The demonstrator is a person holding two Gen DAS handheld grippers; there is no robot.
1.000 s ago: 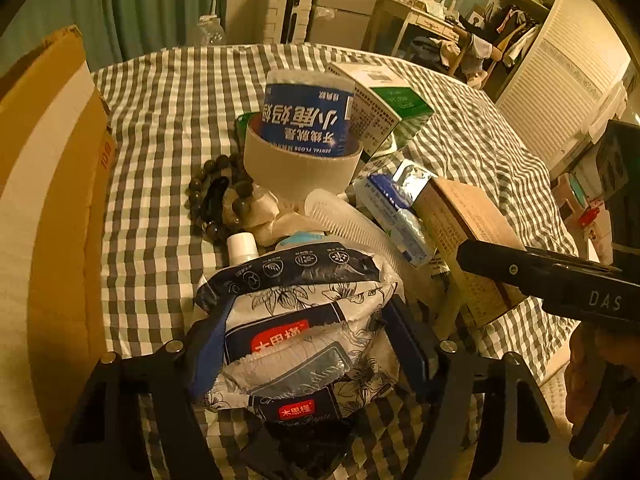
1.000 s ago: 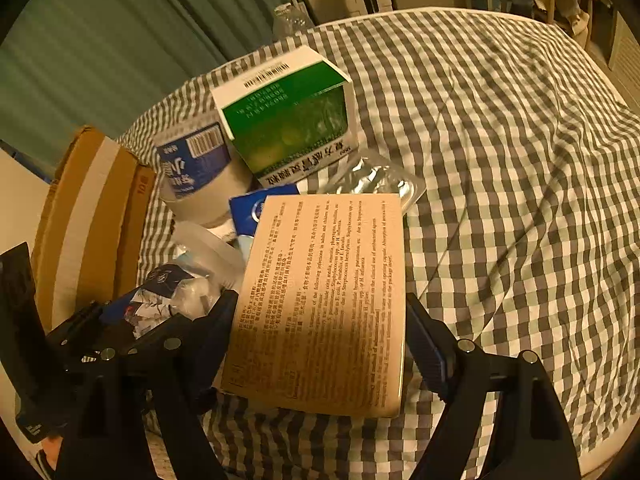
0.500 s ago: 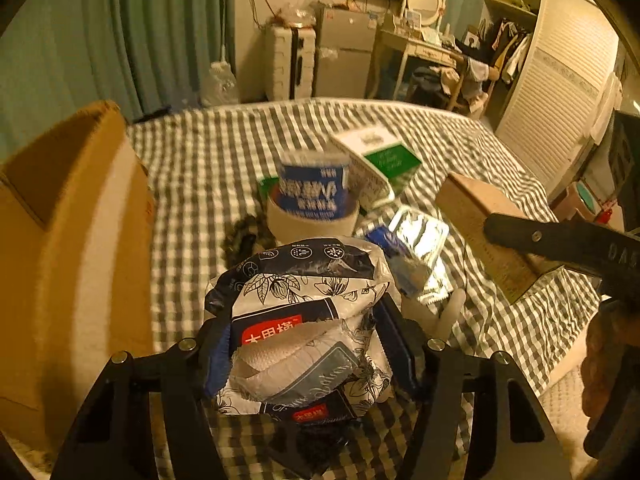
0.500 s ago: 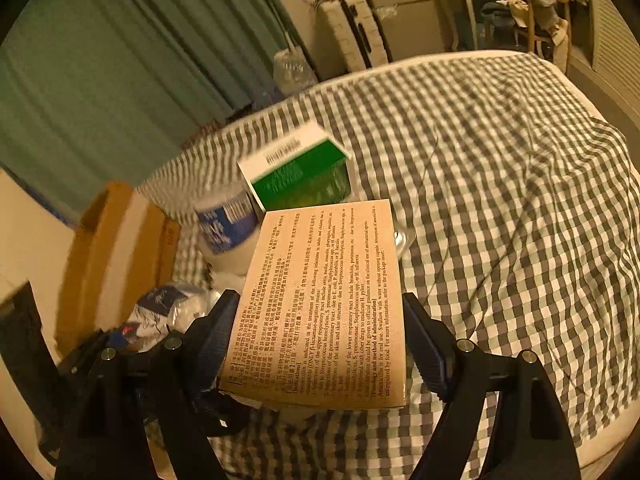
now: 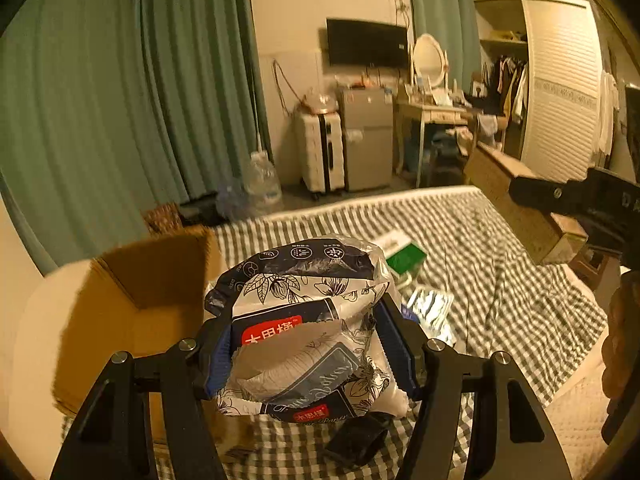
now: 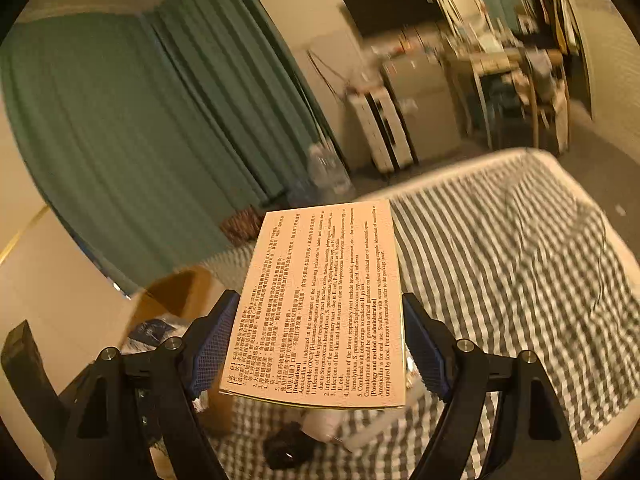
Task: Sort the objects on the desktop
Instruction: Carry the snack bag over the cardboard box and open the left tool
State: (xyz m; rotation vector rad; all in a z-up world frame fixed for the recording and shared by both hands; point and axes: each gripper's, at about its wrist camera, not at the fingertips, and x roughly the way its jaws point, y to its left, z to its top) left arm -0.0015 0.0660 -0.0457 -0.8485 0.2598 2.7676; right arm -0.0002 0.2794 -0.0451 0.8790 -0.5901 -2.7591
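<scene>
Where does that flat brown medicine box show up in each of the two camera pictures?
Left wrist view: the medicine box is at the right edge, seen edge-on, clamped in the right gripper.
Right wrist view: the same box fills the lower middle, printed face up, between the blue pads.
Shared landmark: the cardboard box, at the left of the checked cloth in both.

The checked bed (image 6: 520,248) lies bare across its right half and far edge, so a gripper could pass freely there. At the left edge an open cardboard box (image 5: 152,272) stands as a wall, its flap raised. Near the middle a green carton (image 5: 404,254) and a foil blister pack (image 5: 430,308) lie close together, and a dark strap (image 5: 356,438) sits at the near edge.
</scene>
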